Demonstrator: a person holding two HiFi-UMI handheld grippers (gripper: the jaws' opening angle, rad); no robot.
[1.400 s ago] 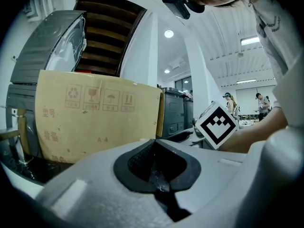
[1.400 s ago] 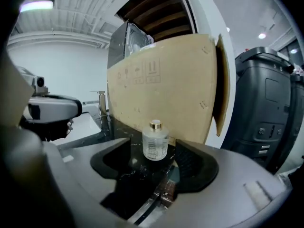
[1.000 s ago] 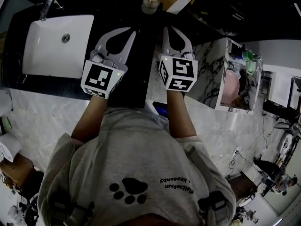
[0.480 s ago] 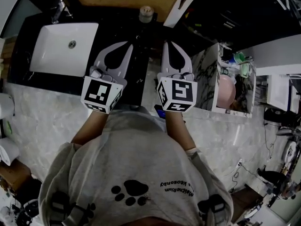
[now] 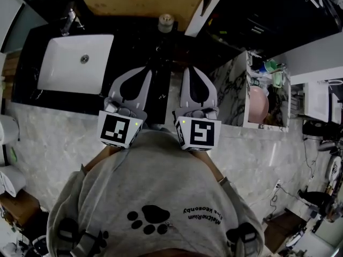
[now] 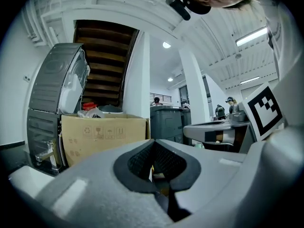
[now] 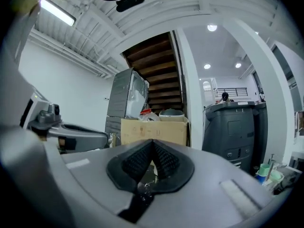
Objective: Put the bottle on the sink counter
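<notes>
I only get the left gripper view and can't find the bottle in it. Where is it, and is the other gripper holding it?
Observer: In the head view, the bottle stands at the back of the dark counter, to the right of the white basin.
Operator: So the right gripper has nothing?
Observer: Correct. The right gripper is shut, with nothing between its jaws.
Operator: How do the grippers sit relative to the bottle?
Observer: The left gripper and the right one are side by side over the counter's near part. Neither touches the bottle, which stands beyond their tips, roughly between them.
</notes>
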